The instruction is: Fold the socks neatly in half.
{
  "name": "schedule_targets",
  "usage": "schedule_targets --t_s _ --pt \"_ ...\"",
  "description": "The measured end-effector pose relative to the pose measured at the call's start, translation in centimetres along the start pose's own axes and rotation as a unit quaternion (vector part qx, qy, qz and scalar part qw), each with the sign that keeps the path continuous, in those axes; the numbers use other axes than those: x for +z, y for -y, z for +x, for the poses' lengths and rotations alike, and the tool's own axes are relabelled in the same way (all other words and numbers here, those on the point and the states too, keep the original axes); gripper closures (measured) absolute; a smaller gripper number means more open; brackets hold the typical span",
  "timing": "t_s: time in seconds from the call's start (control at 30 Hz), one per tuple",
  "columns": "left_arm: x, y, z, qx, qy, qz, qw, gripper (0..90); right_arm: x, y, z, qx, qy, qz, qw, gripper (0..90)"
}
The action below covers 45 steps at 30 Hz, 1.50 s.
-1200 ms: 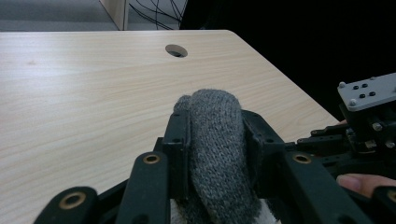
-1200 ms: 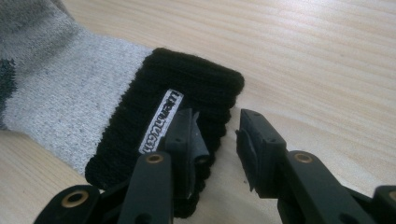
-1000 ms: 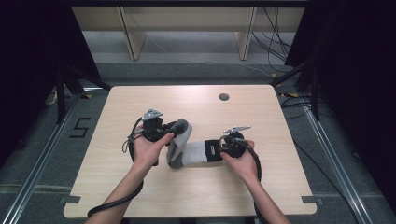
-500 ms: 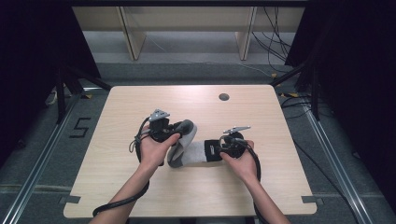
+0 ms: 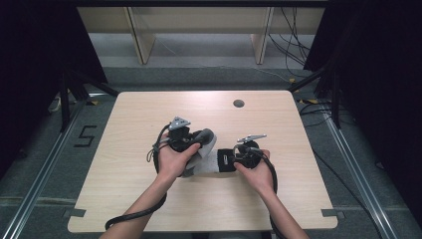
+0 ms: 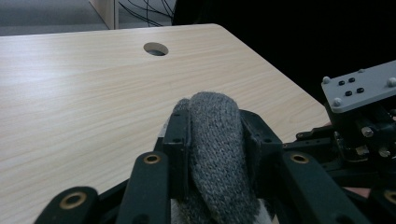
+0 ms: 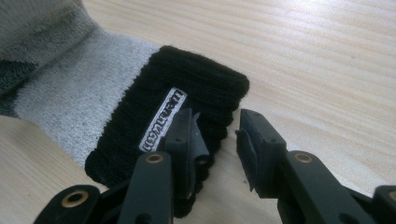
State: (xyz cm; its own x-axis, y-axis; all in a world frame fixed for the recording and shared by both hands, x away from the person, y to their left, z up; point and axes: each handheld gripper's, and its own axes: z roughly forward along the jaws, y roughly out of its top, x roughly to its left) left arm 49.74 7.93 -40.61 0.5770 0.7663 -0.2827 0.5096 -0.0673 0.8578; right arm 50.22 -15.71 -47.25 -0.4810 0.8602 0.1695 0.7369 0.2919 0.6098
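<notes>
I should fold slowly, carrying the toe toward the cuff at 3 o'clock without letting it slip. My left jaws (image 6: pixel 212 140) clench the sock (image 5: pixel 211 160) by its grey toe at desk (image 5: pixel 124 189) centre; my right jaws (image 7: pixel 217 135) stand released, one jaw resting on the black cuff.

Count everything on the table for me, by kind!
Sock: 1
Left tool and right tool: 2
Hole in the table: 1
Total: 4
</notes>
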Motion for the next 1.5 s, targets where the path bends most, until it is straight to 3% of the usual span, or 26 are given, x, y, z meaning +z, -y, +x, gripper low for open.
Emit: schedule_targets --t_s 0.07,0.13,0.37,0.4,0.47,0.57,0.73,0.77,0.8,0.83,0.87,0.93,0.97,1.03,1.1,1.13,1.17,1.2,1.27,1.3,1.33,1.37,1.43,1.5 --pt "0.2 0.1 -0.2 0.002 -0.003 0.003 1.0 65.8 -0.1 0.0 0.0 -0.002 0.0 0.005 1.0 66.5" --pt "0.6 0.2 -0.3 0.004 -0.003 0.002 1.0 65.8 0.0 0.0 0.3 0.019 -0.006 0.004 0.9998 66.5" --pt "1.9 0.6 -1.0 0.02 -0.012 0.013 0.9996 65.6 0.0 0.0 0.3 0.019 -0.008 0.005 0.9998 66.4" --pt "2.1 0.7 -1.1 0.026 -0.015 0.019 0.9994 65.6 0.0 0.0 -0.1 0.001 -0.008 0.004 1.0 66.4" --pt "2.7 1.0 -1.4 0.036 -0.016 0.022 0.999 65.5 0.0 0.0 -0.1 0.001 -0.009 0.004 1.0 66.2" --pt "3.5 1.4 -1.9 0.061 -0.021 0.043 0.997 65.4 0.0 0.0 -0.1 0.003 -0.01 0.001 1.0 65.8" --pt "5.1 2.4 -2.7 0.081 -0.024 0.061 0.9946 65.0 -0.1 0.1 -0.2 0.008 -0.009 -0.001 0.9999 64.5" --pt "5.3 2.5 -2.9 0.084 -0.027 0.063 0.9941 64.9 0.1 0.2 -0.2 0.011 -0.01 -0.013 0.9998 64.1" --pt "5.5 2.7 -3.0 0.087 -0.025 0.066 0.9937 64.8 0.0 0.2 -0.5 -0.005 -0.012 -0.014 0.9998 63.7" --pt "5.7 2.8 -3.2 0.093 -0.029 0.068 0.9929 64.7 -0.1 0.2 -0.4 0.003 -0.012 -0.007 0.9999 63.4" --pt "6.0 3.0 -3.3 0.098 -0.03 0.072 0.9921 64.6 -0.1 0.2 -0.6 -0.007 -0.009 -0.013 0.9998 63.0" --pt "6.2 3.2 -3.5 0.104 -0.034 0.072 0.9914 64.3 -0.3 0.2 -0.5 0.009 -0.011 -0.004 0.9999 61.6" --pt "6.4 3.3 -3.6 0.104 -0.036 0.07 0.9914 64.0 -0.4 0.2 -0.7 -0.008 -0.011 -0.022 0.9997 60.8" --pt "6.5 3.4 -3.7 0.119 -0.038 0.074 0.9894 63.5 -0.9 0.1 -0.6 0.012 -0.009 -0.014 0.9998 60.3" --pt "6.6 3.5 -3.9 0.129 -0.04 0.074 0.9881 62.9 -1.4 0.0 -0.8 -0.002 -0.005 -0.023 0.9997 60.2" --pt "6.6 3.5 -3.9 0.132 -0.04 0.075 0.9875 62.7 -1.6 -0.1 -0.8 0.006 -0.005 -0.021 0.9998 60.2" --pt "6.7 3.5 -4.0 0.133 -0.043 0.073 0.9875 62.2 -1.8 -0.2 -1.0 -0.011 -0.004 -0.033 0.9994 60.2" --pt "6.7 3.6 -4.0 0.135 -0.044 0.073 0.9872 61.4 -2.1 -0.2 -1.1 -0.007 0.006 -0.038 0.9992 60.1" --pt "6.7 3.5 -4.0 0.144 -0.042 0.077 0.9857 60.1 -2.3 -0.2 -1.3 -0.005 0.0 -0.035 0.9994 60.0" --pt "6.7 3.5 -4.1 0.137 -0.038 0.068 0.9875 58.9 -2.4 -0.2 -1.2 0.009 -0.001 -0.035 0.9993 59.9" --pt "6.6 3.5 -4.2 0.138 -0.037 0.063 0.9878 57.1 -2.5 -0.2 -1.3 0.008 0.001 -0.038 0.9993 59.8" --pt "6.5 3.4 -4.2 0.138 -0.032 0.059 0.9882 54.3 -2.5 -0.2 -1.5 -0.007 0.01 -0.038 0.9992 59.7" --pt "6.2 3.0 -4.2 0.134 -0.019 0.053 0.9894 48.5 -2.6 -0.1 -1.6 0.004 -0.005 -0.037 0.9993 59.5" --pt "5.4 2.6 -4.3 0.127 -0.006 0.04 0.9911 44.8 -2.7 -0.1 -1.7 0.004 -0.002 -0.041 0.9991 59.3"
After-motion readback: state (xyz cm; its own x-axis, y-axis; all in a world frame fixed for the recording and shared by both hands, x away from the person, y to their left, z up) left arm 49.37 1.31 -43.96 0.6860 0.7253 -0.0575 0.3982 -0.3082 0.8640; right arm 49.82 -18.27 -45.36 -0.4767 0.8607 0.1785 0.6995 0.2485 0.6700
